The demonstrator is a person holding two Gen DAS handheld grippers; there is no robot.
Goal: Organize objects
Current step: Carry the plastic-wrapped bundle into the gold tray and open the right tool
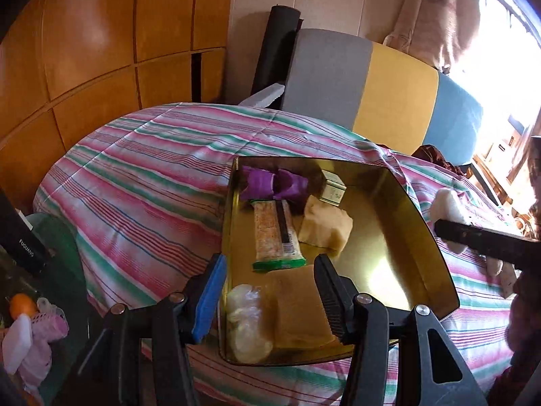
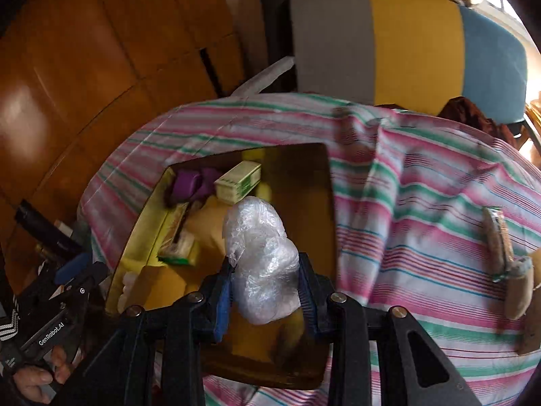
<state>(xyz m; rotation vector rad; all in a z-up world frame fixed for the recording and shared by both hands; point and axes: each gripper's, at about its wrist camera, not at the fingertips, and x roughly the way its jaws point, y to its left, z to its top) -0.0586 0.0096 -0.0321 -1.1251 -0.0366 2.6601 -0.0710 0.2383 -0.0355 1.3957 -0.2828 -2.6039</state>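
Note:
A shiny gold tin box [image 1: 399, 209] lies open on a striped bed cover; it also shows in the right wrist view [image 2: 304, 182]. Inside lie a purple item [image 1: 274, 182], a small green-white carton [image 1: 333, 187], a long cracker pack [image 1: 275, 237], a yellow wrapped block [image 1: 324, 226], a tan block [image 1: 297, 304] and a plastic-wrapped white bundle [image 1: 247, 321]. My left gripper [image 1: 270, 297] is open above the box's near end. My right gripper [image 2: 265, 292] is shut on another plastic-wrapped white bundle [image 2: 260, 260], held over the box.
On the striped cover [image 2: 422, 203] at the right lie a cracker pack [image 2: 495, 237] and a tan item [image 2: 519, 287]. A grey, yellow and blue headboard [image 1: 389, 94] stands behind. Wooden cabinets [image 1: 101, 50] are at left. Clutter with an orange [image 1: 22, 304] sits low left.

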